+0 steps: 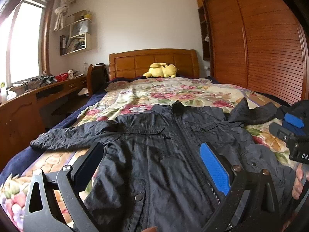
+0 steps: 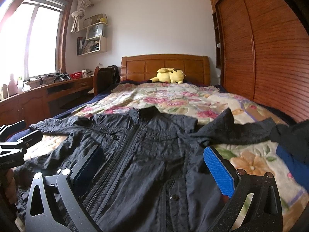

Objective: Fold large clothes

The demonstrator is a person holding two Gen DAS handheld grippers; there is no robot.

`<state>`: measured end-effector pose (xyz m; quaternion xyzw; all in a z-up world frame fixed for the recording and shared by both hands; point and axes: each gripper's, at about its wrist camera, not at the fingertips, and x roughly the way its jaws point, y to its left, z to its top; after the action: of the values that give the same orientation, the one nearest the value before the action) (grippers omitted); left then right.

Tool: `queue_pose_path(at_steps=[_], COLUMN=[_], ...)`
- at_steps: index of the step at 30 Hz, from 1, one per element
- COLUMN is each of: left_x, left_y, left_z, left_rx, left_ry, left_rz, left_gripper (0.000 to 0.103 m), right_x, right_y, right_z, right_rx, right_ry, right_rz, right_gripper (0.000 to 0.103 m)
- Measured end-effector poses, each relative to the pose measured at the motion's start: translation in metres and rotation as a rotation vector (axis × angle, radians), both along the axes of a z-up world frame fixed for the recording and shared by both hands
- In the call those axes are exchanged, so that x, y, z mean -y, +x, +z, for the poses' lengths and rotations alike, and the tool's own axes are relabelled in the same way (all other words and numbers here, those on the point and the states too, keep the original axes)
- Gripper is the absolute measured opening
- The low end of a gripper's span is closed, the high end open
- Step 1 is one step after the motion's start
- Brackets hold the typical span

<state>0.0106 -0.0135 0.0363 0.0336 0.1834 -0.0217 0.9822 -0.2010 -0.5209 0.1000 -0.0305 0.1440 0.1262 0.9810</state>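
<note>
Nearest in the left wrist view, the left gripper [image 1: 154, 166] hovers low over the front of a dark navy jacket [image 1: 154, 145], its two fingers spread wide with nothing between them; one blue pad [image 1: 214, 168] faces inward. The right gripper [image 2: 154, 166] hangs likewise over the jacket's front, jaws wide apart and empty. In the left wrist view the right gripper's body shows at the right edge, with part of a hand [image 1: 298, 181] below it; whether that gripper touches the raised sleeve there cannot be told.

The jacket lies face up across the near end of the bed, zipped up the middle, on a floral quilt [image 1: 173, 90]. Its hem is toward the foot of the bed and its collar [image 2: 143, 112] points toward the headboard. One sleeve [image 1: 77, 135] stretches flat toward the left edge of the bed. The other sleeve [image 2: 235, 129] is lifted and rumpled above the quilt near the right edge. Snap buttons and chest pocket flaps show on the front.

Farther on, the quilt is bare up to a yellow plush toy [image 1: 161, 70] lying against the wooden headboard [image 1: 152, 61]. A wooden desk [image 2: 38, 94] with clutter runs along the left under the window [image 2: 38, 38], and a slatted wardrobe [image 1: 260, 48] stands on the right.
</note>
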Motion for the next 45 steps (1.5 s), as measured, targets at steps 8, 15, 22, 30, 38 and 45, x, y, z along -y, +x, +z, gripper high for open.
queue_pose_path(at_steps=[8,15,22,30,38,45], left_x=[0.019,0.038,0.044,0.041,0.042,0.065], left_y=[0.025,0.055,0.069,0.077,0.086,0.100], left_z=[0.007,0.009,-0.010,-0.020,-0.029,-0.057], left_rx=[-0.018,-0.049,-0.102,-0.147,-0.187,-0.291], left_ry=[0.010,-0.008,-0.020,-0.030,-0.034,0.042], left_rz=[-0.060,-0.140,-0.174,-0.186,-0.201,-0.238], left_gripper=[0.101,0.101,0.101,0.101,0.101,0.101], right_x=[0.020,0.042,0.072,0.111,0.141,0.153], right_y=[0.019,0.056,0.112,0.192,0.263,0.291], right_z=[0.013,0.014,0.011,-0.001,-0.029,-0.034], right_rx=[0.002,-0.050,-0.150,-0.301,-0.454,-0.524], right_ry=[-0.041,-0.094,-0.156,-0.122,-0.033,0.014], right_rz=[-0.022,-0.049,-0.113,-0.216,-0.330,-0.447], right_gripper=[0.103,0.103,0.098,0.092,0.087,0.084])
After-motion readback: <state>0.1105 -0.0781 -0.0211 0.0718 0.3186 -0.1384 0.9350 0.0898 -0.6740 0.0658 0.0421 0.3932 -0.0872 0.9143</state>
